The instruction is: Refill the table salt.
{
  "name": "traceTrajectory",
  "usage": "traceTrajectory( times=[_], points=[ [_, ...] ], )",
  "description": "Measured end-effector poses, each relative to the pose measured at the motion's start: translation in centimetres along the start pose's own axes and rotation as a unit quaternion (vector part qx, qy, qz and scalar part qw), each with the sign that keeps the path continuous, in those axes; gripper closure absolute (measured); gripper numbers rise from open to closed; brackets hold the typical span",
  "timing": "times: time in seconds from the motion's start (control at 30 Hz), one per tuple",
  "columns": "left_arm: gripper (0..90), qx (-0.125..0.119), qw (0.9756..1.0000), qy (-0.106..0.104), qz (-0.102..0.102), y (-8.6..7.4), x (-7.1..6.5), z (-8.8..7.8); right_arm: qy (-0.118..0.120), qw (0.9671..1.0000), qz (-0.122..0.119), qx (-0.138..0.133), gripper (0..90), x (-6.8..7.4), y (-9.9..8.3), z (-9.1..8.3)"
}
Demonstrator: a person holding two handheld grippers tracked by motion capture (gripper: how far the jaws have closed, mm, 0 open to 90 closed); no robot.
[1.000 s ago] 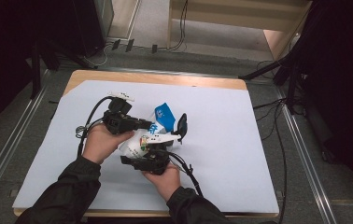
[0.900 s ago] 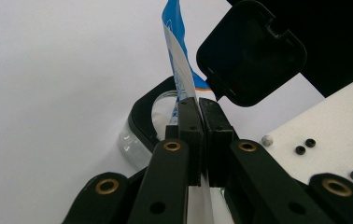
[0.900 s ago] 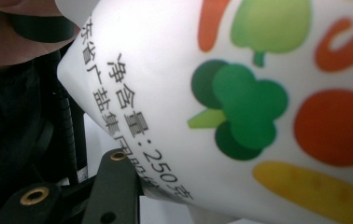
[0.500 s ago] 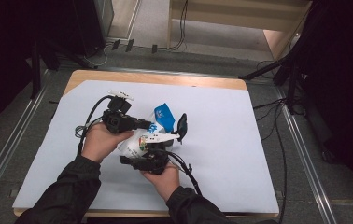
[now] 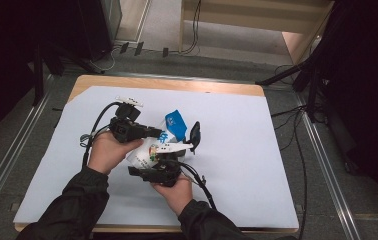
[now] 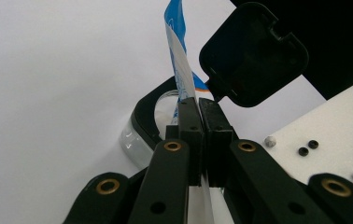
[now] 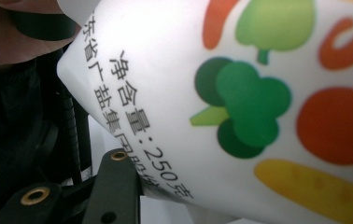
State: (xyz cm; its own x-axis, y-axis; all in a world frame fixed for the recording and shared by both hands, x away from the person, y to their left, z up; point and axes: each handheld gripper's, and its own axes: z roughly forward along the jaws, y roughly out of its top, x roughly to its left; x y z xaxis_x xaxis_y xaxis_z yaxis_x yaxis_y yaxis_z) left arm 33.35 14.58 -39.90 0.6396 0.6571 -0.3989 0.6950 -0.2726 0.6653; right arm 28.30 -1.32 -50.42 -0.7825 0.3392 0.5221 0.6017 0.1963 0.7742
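A white jar point(image 5: 139, 152) printed with vegetables point(image 7: 240, 93) is tilted in the middle of the table. Its black flip lid point(image 5: 195, 134) stands open point(image 6: 254, 51) above the clear-rimmed mouth point(image 6: 139, 135). My right gripper point(image 5: 149, 162) comes from below and is shut on the jar's body; one finger point(image 7: 114, 182) lies against its wall. A blue and white pouch point(image 5: 176, 121) stands over the jar's mouth. My left gripper point(image 5: 157, 134) is shut on the pouch's thin edge point(image 6: 174, 28), its jaws point(image 6: 198, 105) pressed together just behind the mouth.
A white sheet point(image 5: 257, 150) covers the wooden table point(image 5: 177, 84), with bare room to the right and left of the hands. Black cables point(image 5: 202, 182) trail from both grippers. Metal rails point(image 5: 327, 165) run along the table's sides on the floor.
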Motion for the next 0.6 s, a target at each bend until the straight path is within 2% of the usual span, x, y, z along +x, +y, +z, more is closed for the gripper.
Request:
traceTrajectory(
  times=[0.6],
  points=[
    [89.6,-0.005,1.0000,0.000,0.002,0.09,-0.08,0.00,0.002,1.0000,-0.001,-0.002,59.7,0.17,0.04,-0.18]
  ],
)
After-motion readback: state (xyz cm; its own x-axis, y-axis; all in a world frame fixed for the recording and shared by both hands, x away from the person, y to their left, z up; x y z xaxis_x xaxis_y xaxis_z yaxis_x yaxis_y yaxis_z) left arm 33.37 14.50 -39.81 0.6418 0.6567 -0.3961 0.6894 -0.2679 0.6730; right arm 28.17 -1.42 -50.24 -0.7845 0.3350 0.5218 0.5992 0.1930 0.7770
